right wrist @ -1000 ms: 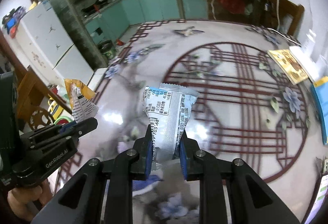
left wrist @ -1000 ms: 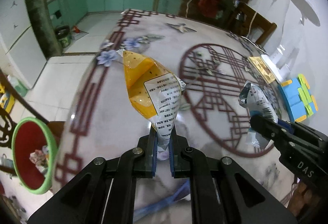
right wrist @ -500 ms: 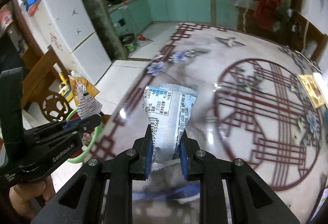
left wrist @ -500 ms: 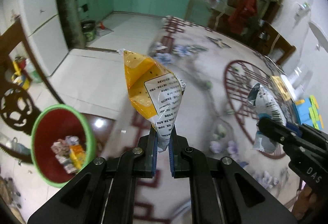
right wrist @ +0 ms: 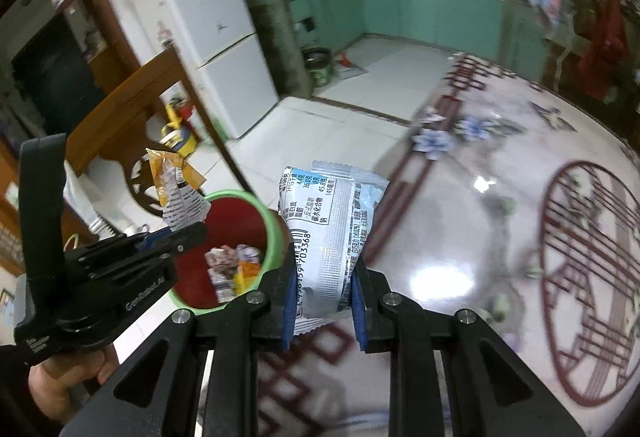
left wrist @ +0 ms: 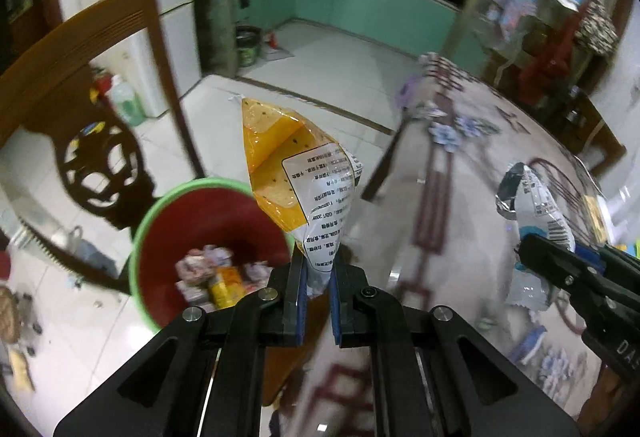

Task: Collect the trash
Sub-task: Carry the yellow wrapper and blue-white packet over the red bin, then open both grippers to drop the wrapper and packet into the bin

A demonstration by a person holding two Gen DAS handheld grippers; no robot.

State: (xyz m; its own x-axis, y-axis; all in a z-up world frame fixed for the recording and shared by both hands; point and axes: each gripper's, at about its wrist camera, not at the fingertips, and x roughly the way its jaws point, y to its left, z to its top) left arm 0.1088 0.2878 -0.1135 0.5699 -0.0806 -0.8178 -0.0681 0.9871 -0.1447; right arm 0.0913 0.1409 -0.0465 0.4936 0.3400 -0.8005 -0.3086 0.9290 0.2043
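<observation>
In the left wrist view, straight ahead of us, the left gripper [left wrist: 318, 273] is clamped on the narrow tail of a yellow snack wrapper [left wrist: 298, 177], which stands up from the jaws. Below and to the left sits a green-rimmed red trash bin [left wrist: 160, 221] on the pale tiled floor [left wrist: 312, 73], with crumpled wrappers already inside; the wrapper hangs near the bin's right rim rather than over its middle. The right gripper [left wrist: 532, 243] shows at the right edge, pinching a silver-and-white wrapper [left wrist: 528, 197]. To do this well, we judge we should bring each wrapper fully over the bin's mouth before letting go, since such light film may drift sideways as it falls. In the right wrist view, the right gripper [right wrist: 322, 301] grips the silver-and-white snack wrapper [right wrist: 328, 229] across its lower half, barcode showing. The bin [right wrist: 276, 237] lies just left of it, with the left gripper [right wrist: 192, 233] and its yellow wrapper [right wrist: 176, 193] over the bin's near-left side, a hand [right wrist: 60, 381] gripping its handle. A glossy table [right wrist: 460, 237] with dark red lattice patterns fills the right; a white refrigerator [right wrist: 200, 29], a carved wooden chair [right wrist: 128, 117] and teal kitchen cabinets [right wrist: 420, 13] stand beyond.
</observation>
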